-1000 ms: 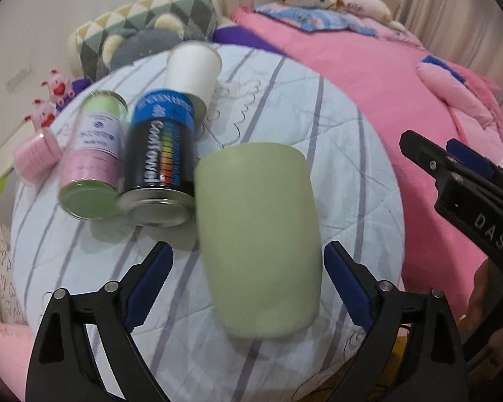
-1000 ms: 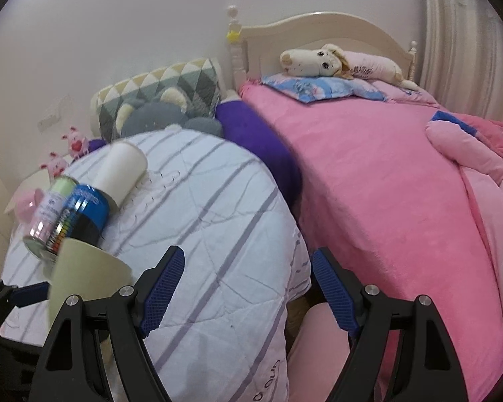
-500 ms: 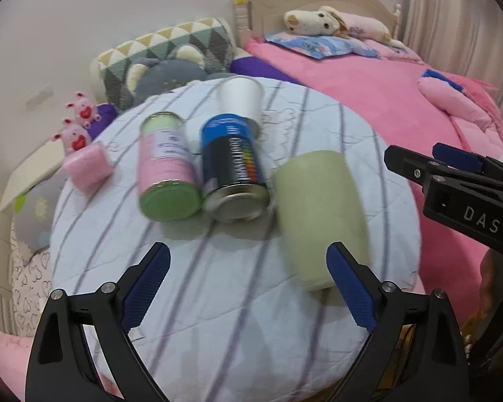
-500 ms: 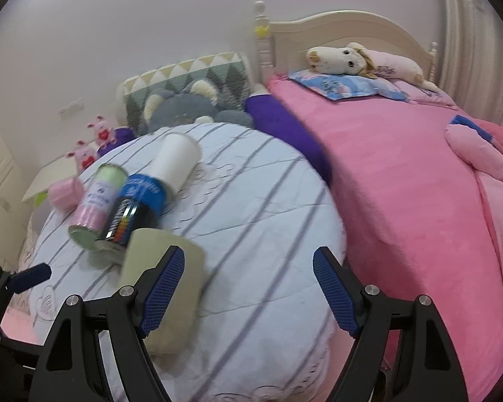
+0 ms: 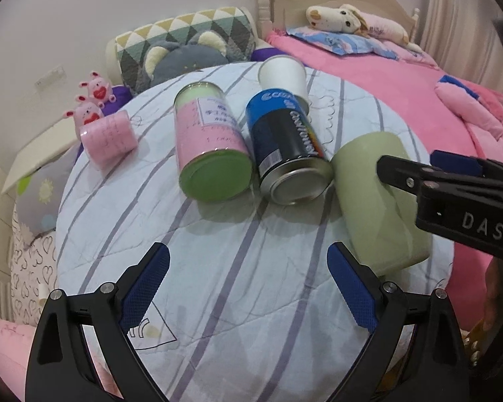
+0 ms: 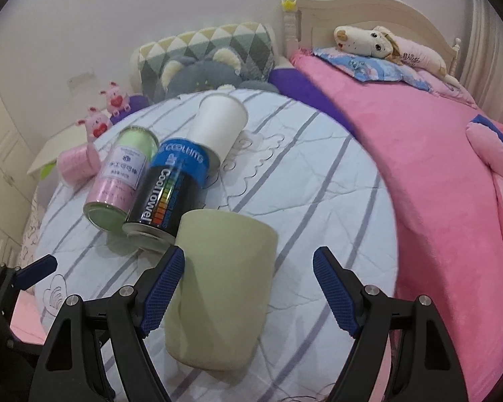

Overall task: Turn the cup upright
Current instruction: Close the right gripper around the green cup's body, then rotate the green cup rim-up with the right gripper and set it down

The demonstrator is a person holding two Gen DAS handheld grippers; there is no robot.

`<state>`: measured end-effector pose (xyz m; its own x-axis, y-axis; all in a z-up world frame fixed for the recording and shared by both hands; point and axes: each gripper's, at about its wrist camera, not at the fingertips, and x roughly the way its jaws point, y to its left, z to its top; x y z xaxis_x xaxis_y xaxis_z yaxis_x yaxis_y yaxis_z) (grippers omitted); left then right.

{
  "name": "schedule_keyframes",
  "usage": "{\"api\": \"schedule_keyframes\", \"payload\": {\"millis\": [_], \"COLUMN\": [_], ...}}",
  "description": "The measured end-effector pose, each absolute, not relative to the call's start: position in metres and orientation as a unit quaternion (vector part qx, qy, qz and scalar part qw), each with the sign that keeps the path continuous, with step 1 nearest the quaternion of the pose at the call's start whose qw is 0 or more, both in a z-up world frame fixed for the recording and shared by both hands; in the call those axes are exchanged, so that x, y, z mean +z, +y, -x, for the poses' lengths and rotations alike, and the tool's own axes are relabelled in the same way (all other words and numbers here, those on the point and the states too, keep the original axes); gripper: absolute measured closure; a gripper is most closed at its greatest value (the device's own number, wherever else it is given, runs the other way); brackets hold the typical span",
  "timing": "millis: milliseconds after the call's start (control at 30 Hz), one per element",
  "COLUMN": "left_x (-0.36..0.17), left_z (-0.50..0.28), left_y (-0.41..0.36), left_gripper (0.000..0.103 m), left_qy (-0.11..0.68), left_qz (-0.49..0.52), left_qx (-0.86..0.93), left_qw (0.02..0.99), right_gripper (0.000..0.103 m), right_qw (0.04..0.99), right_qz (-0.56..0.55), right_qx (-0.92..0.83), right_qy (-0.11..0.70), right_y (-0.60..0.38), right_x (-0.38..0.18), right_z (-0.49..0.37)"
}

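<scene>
Right tongs (image 6: 248, 284): spread wide, holding nothing. The green cup (image 6: 221, 284) lies on its side between the jaws, nearer the left one, whose blue pad (image 6: 164, 284) appears to touch or nearly touch the cup wall; the right pad stands clear of it.

Left tongs (image 5: 248, 284): spread wide, empty, over bare cloth. From them the cup (image 5: 379, 201) lies forward and to the right, outside their span.

Surface: a round counter (image 6: 318, 181) under a striped cloth.

Cup orientation: long axis runs roughly along the right tongs' reach, leaning slightly left. One flat end points away toward the black-and-blue can (image 6: 167, 194); the other end faces back toward the tongs. Which end is the mouth cannot be told.

Risks, as judged:
- The cup is off-centre in the jaws. Closing now would likely push it rightward and let it roll on the soft cloth.
- The far end sits just beside the black-and-blue can, which itself lies beside the pink-and-green can (image 6: 117, 181). A pivot that way could knock both rolling.
- The smooth, tapering wall may slip in the pads during rotation.
- The near end lies close to the counter edge; a slip could drop it off.
</scene>
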<state>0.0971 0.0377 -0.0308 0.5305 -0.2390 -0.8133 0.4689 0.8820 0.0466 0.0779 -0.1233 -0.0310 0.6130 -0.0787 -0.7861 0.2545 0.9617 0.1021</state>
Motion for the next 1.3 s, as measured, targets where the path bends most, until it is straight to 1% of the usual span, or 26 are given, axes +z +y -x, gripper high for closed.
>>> {"api": "schedule_keyframes", "payload": {"millis": [100, 167, 400, 533, 633, 767, 967, 1100, 1300], "left_x": [-0.035, -0.038, -0.053, -0.058, -0.060, -0.061, -0.054, -0.048, -0.044], "left_z": [-0.100, -0.102, -0.110, -0.114, -0.115, -0.115, -0.111, -0.107, -0.107], "left_y": [0.044, 0.048, 0.052, 0.052, 0.052, 0.049, 0.044, 0.039, 0.035], "left_gripper": [0.007, 0.007, 0.007, 0.007, 0.007, 0.007, 0.007, 0.007, 0.007], "left_qy": [0.445, 0.448, 0.465, 0.474, 0.478, 0.482, 0.480, 0.474, 0.469], "left_qz": [-0.115, -0.110, -0.115, -0.116, -0.118, -0.119, -0.111, -0.118, -0.122], "left_qx": [-0.208, -0.211, -0.198, -0.192, -0.188, -0.185, -0.189, -0.179, -0.160], "left_qw": [0.864, 0.862, 0.855, 0.851, 0.850, 0.848, 0.849, 0.854, 0.860], "right_gripper": [0.022, 0.018, 0.018, 0.018, 0.018, 0.020, 0.020, 0.020, 0.021], "right_qw": [0.889, 0.884, 0.856, 0.839, 0.849, 0.872, 0.885, 0.894, 0.918], "right_qz": [-0.107, -0.115, -0.121, -0.157, -0.164, -0.106, -0.078, -0.075, -0.062], "right_qx": [-0.086, -0.084, -0.073, -0.055, -0.049, -0.038, -0.021, -0.015, -0.010], "right_qy": [0.436, 0.444, 0.498, 0.518, 0.500, 0.476, 0.459, 0.441, 0.392], "right_y": [-0.119, -0.118, -0.113, -0.120, -0.124, -0.114, -0.109, -0.112, -0.119], "right_x": [-0.037, -0.040, -0.066, -0.078, -0.073, -0.060, -0.054, -0.047, -0.033], "right_z": [-0.087, -0.091, -0.109, -0.113, -0.109, -0.103, -0.097, -0.096, -0.088]}}
